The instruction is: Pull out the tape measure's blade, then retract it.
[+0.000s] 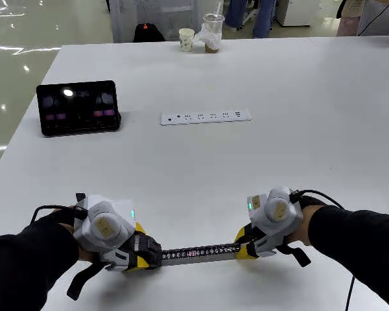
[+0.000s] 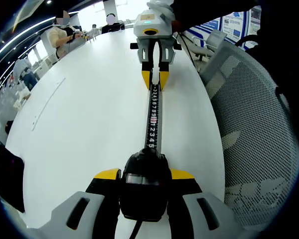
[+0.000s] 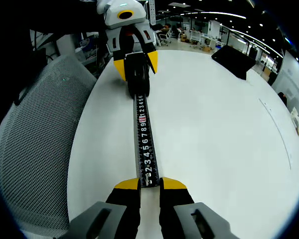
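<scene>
The counter (image 1: 246, 162) lies wide open from the stretched tape blade (image 1: 198, 251) near the front edge back to the power strip (image 1: 205, 116). A black tablet (image 1: 78, 107) stands off left, and cups (image 1: 211, 32) crowd the far edge.

Black sleeves (image 1: 363, 240), black cables (image 1: 318, 193); both white grippers (image 1: 144, 253) have yellow-tipped jaws.

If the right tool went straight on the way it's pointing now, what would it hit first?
The right tool, shut on the end of the blade, points along it. Going straight on, it would probably first meet the black tape measure case, gripped by the left tool facing it.
</scene>
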